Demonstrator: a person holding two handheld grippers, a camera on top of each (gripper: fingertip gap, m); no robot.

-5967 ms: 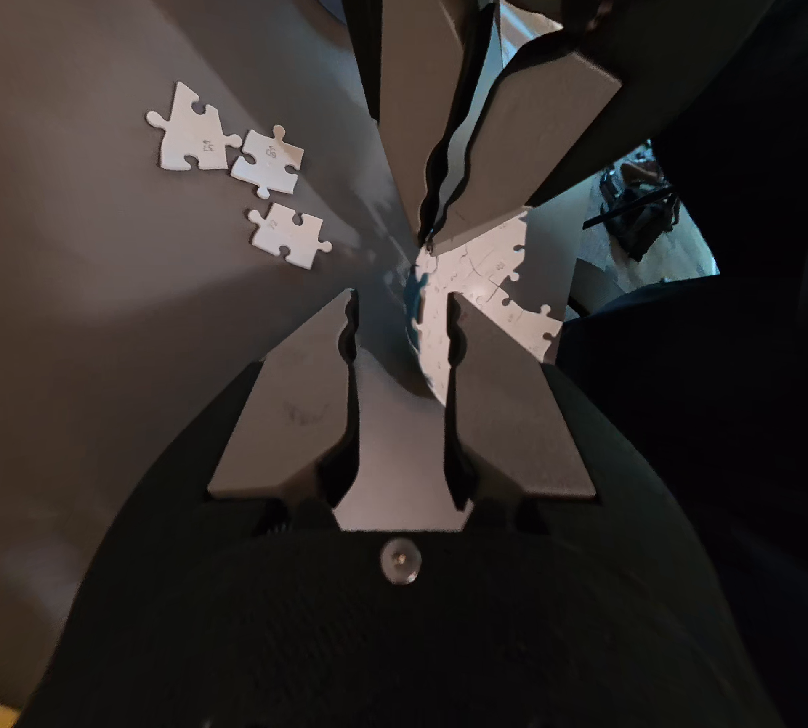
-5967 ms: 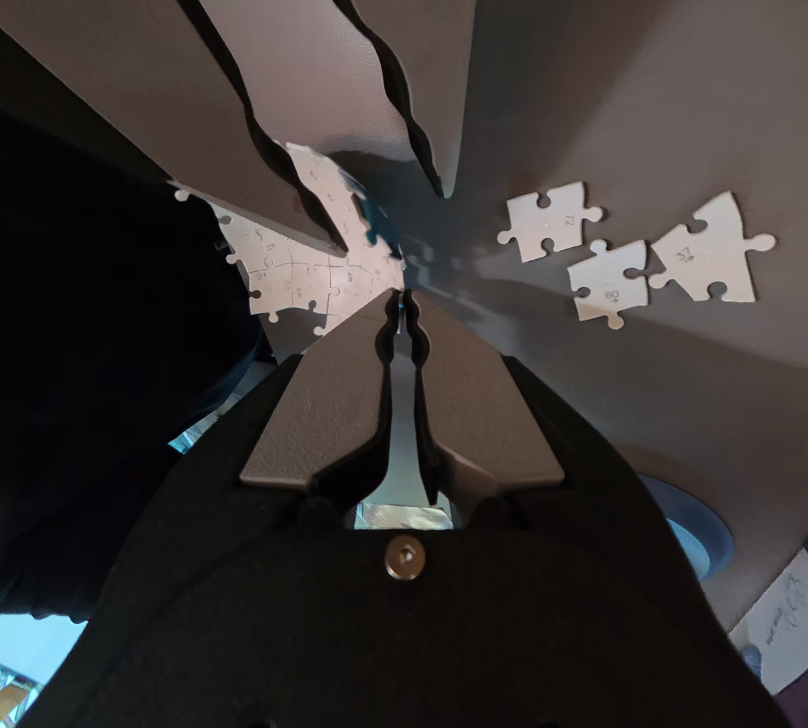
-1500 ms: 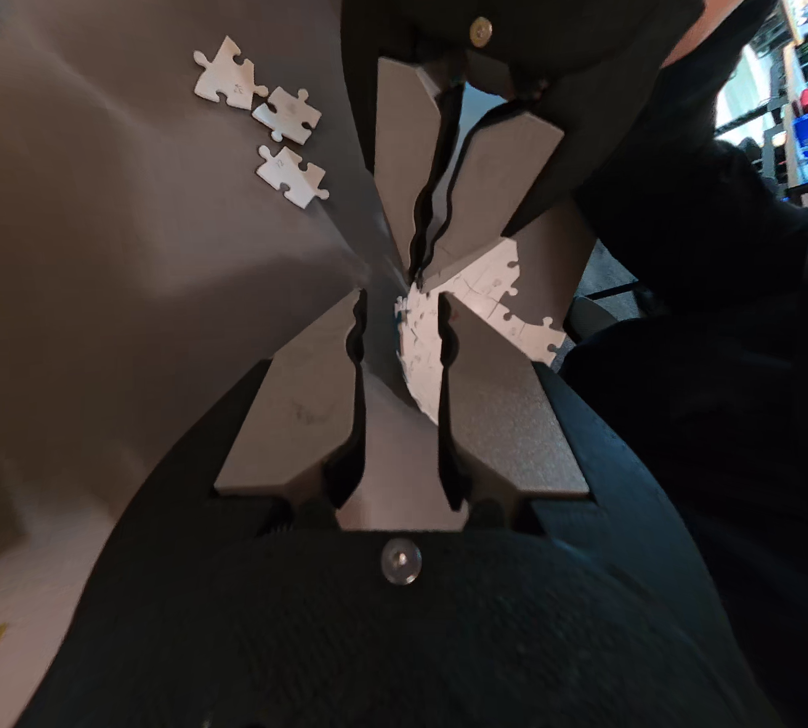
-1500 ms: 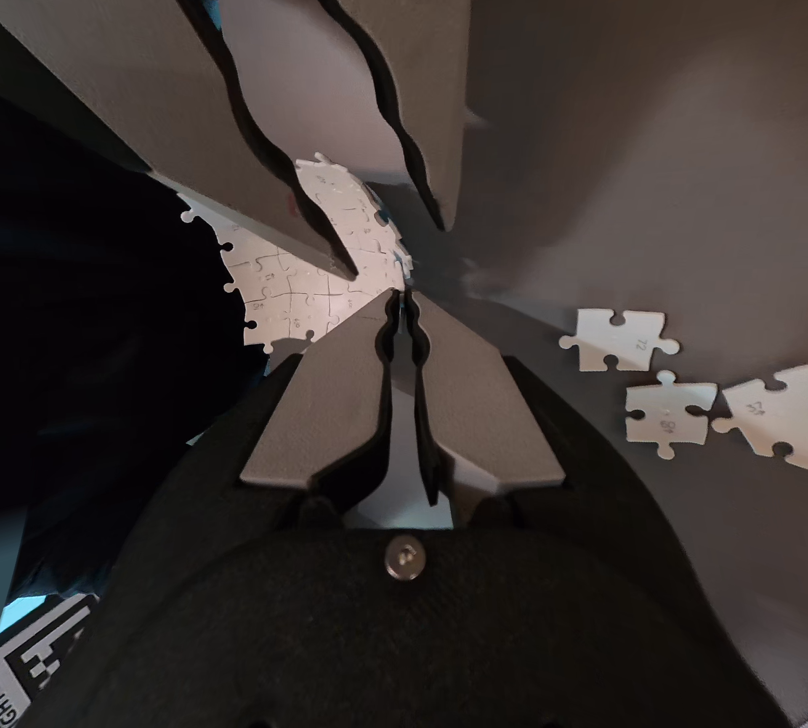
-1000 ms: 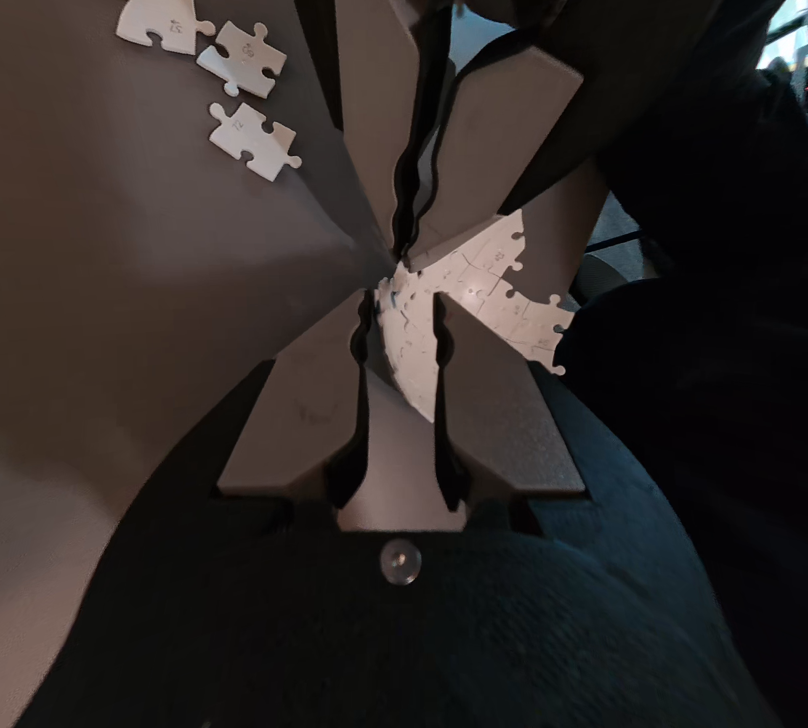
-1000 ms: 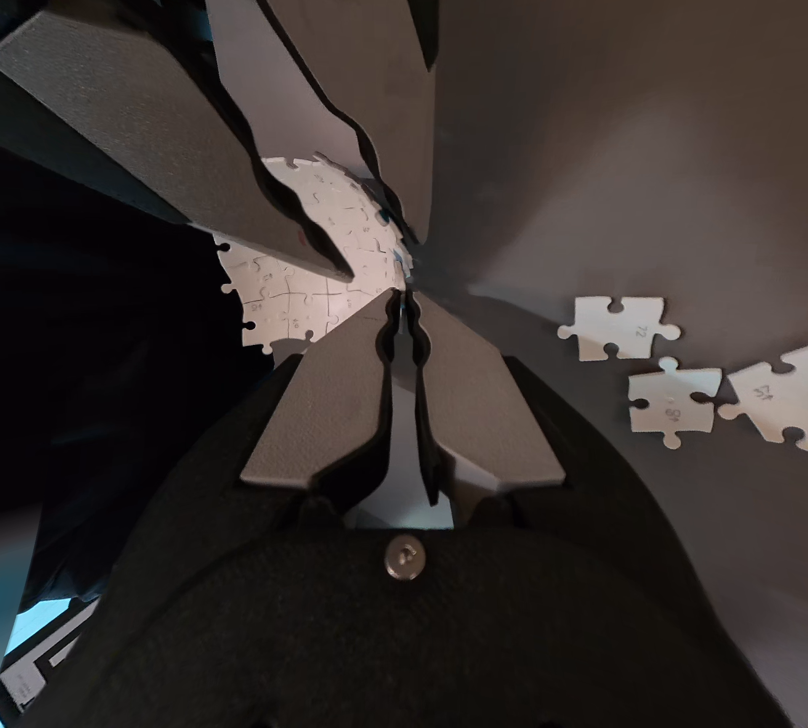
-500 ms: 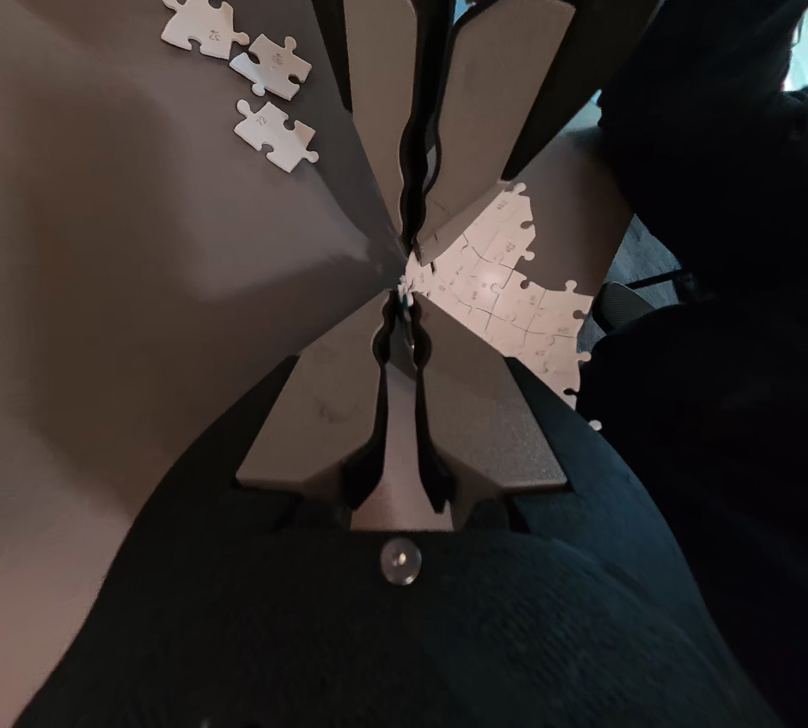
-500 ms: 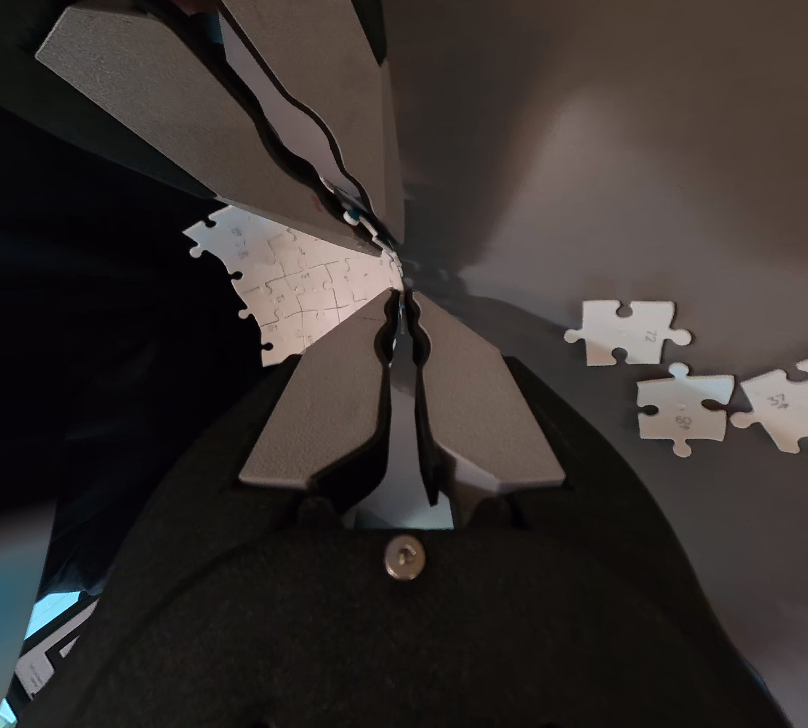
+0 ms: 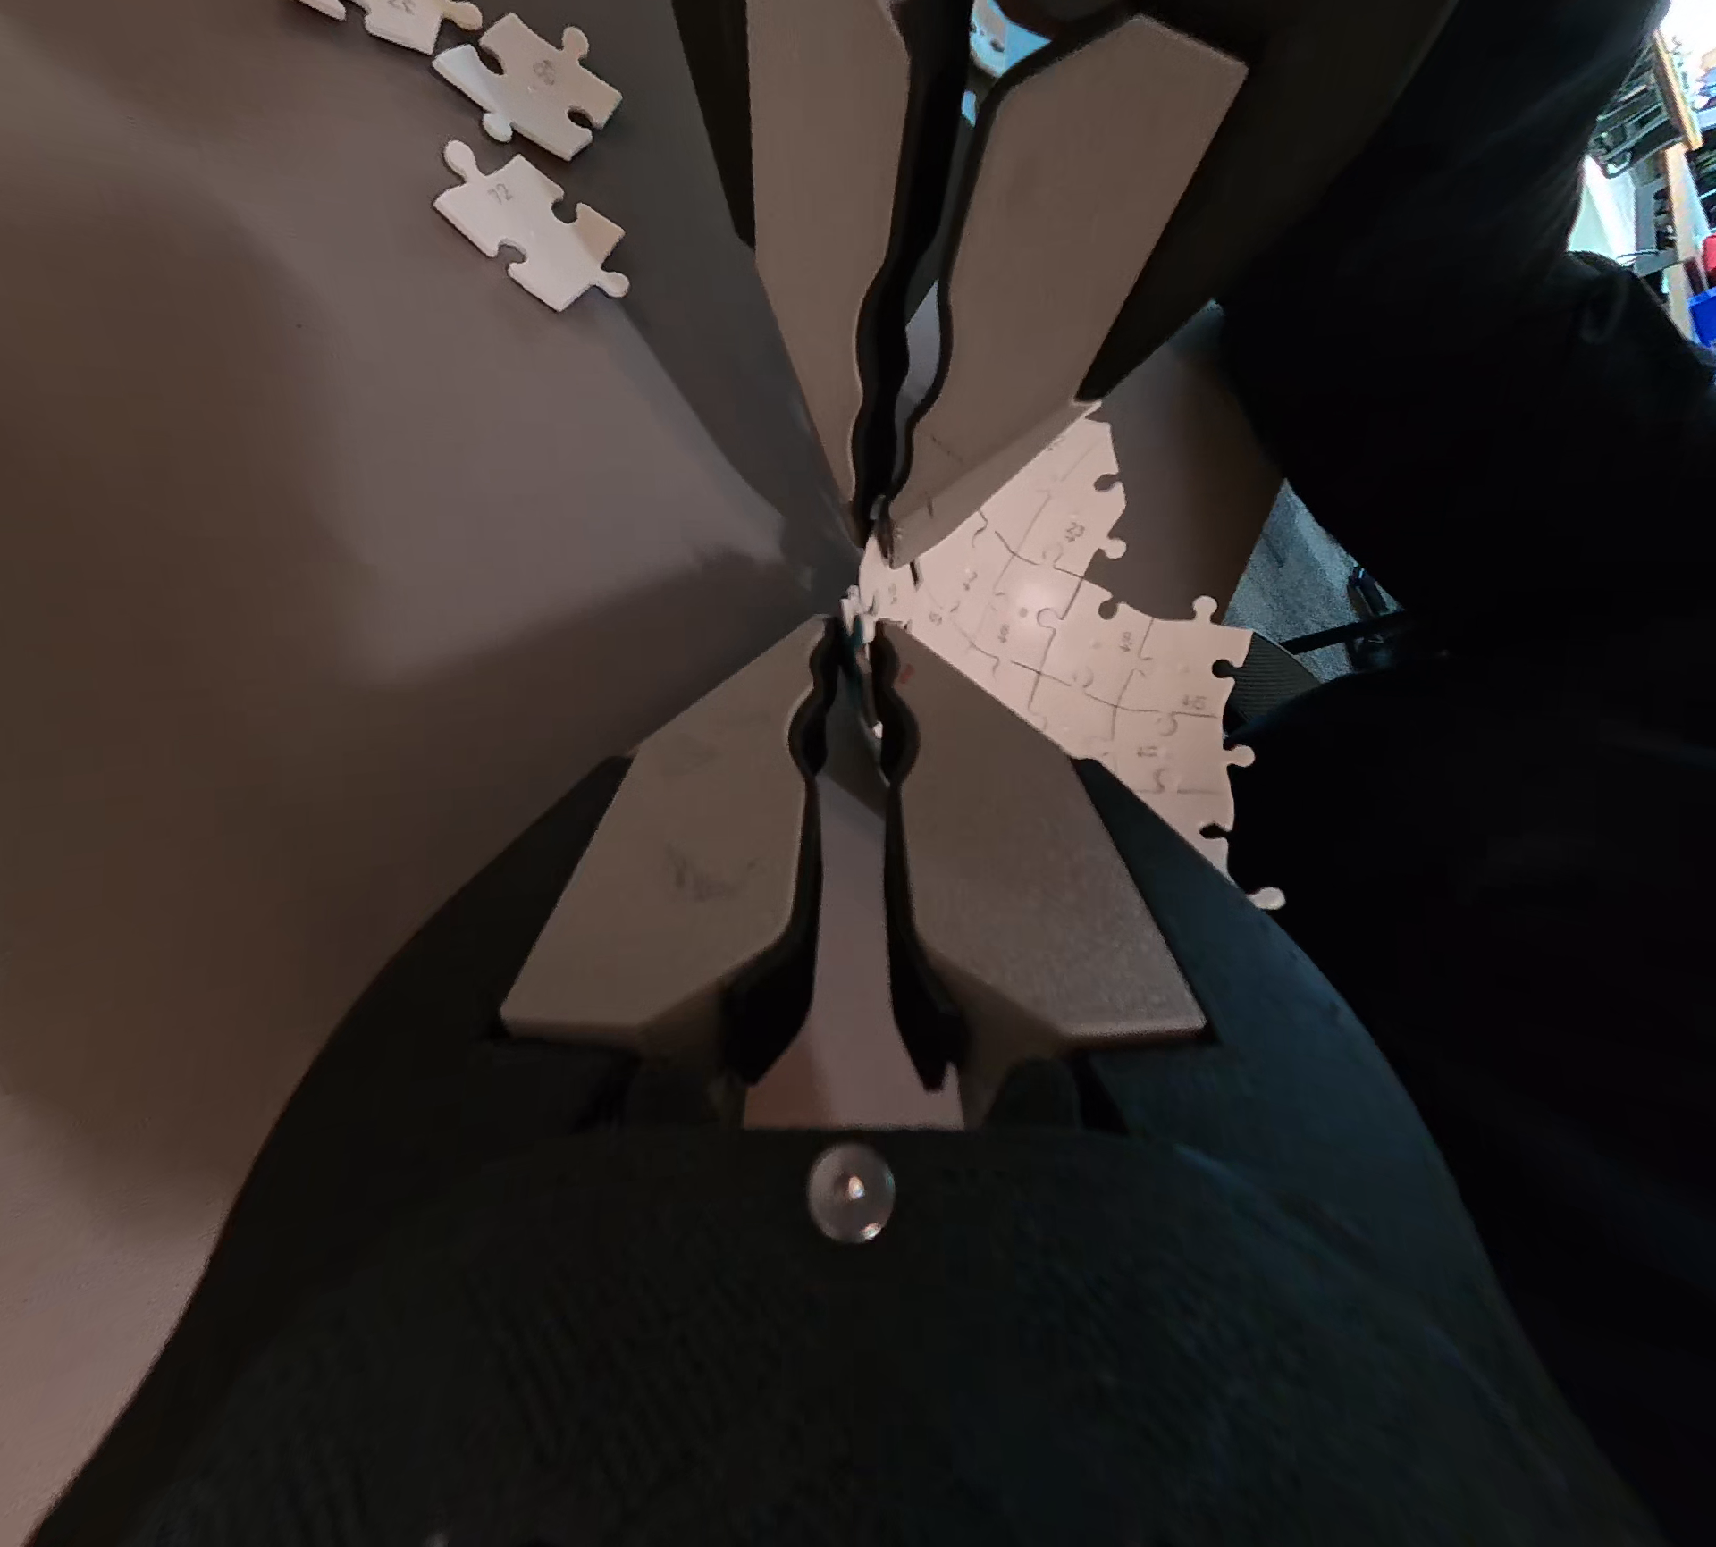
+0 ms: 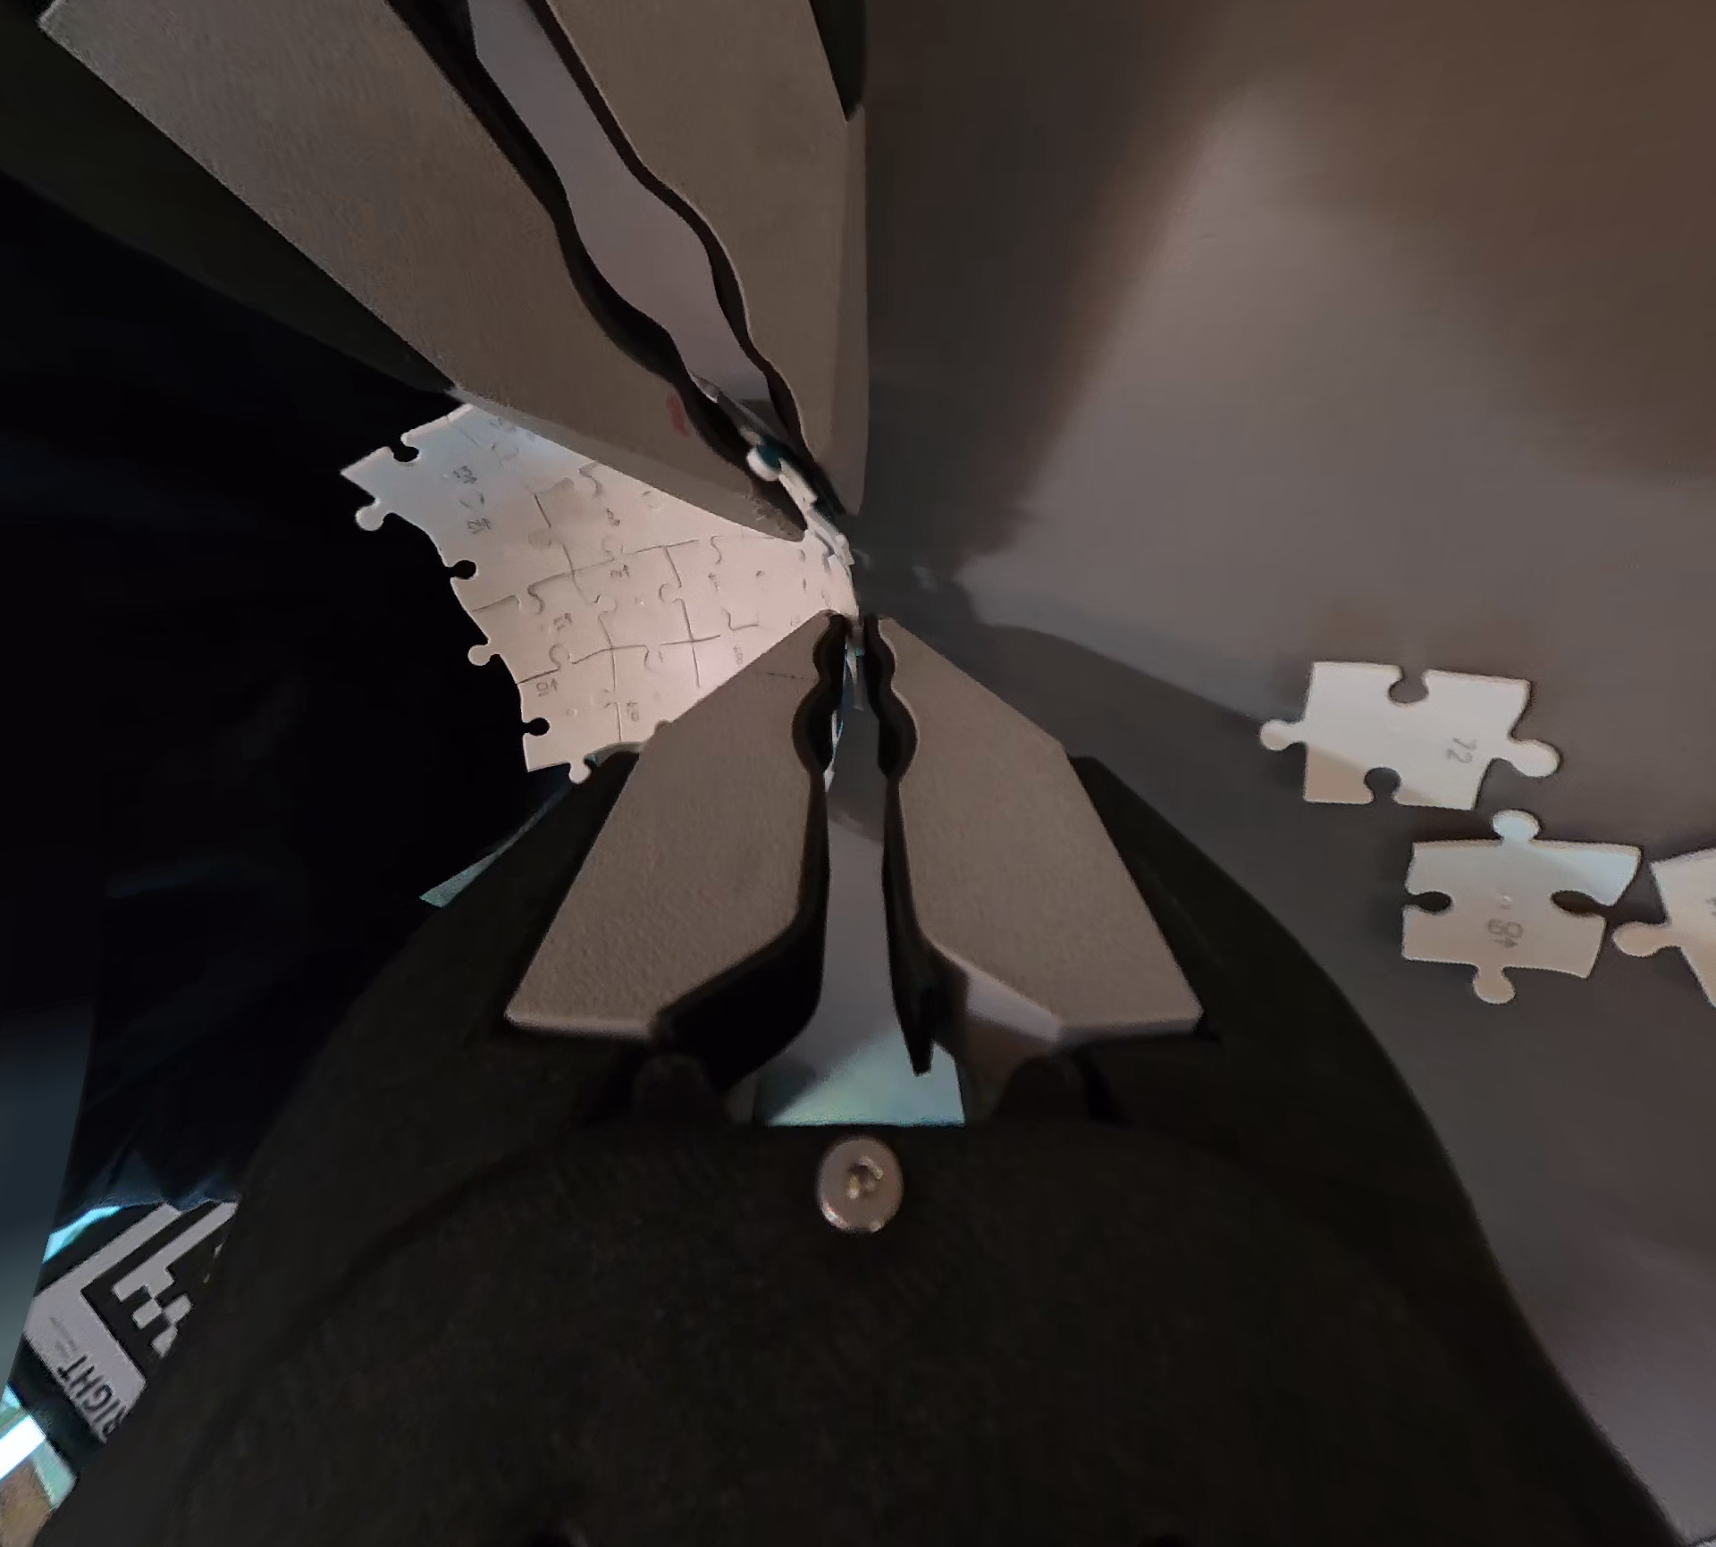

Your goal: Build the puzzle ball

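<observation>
Pinching the curved puzzle section [image 9: 1068,630], both hand-held grippers meet tip-to-tip.

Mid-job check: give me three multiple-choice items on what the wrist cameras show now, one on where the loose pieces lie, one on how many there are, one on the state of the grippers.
1. Where do the loose pieces lie?
A. On the grey table
B. Inside the curved puzzle section
C. Between the left gripper's fingers

2. How many loose pieces show in the left wrist view?
A. One
B. Three
C. Six

3. How do the left gripper and right gripper stand?
A. Both wide open
B. One open, one shut
C. Both shut on the curved puzzle section

Answers: 1 A, they lie flat on the table, apart from the grippers. 2 B, three white pieces sit together. 3 C, both pairs of fingertips pinch its edge.
</observation>
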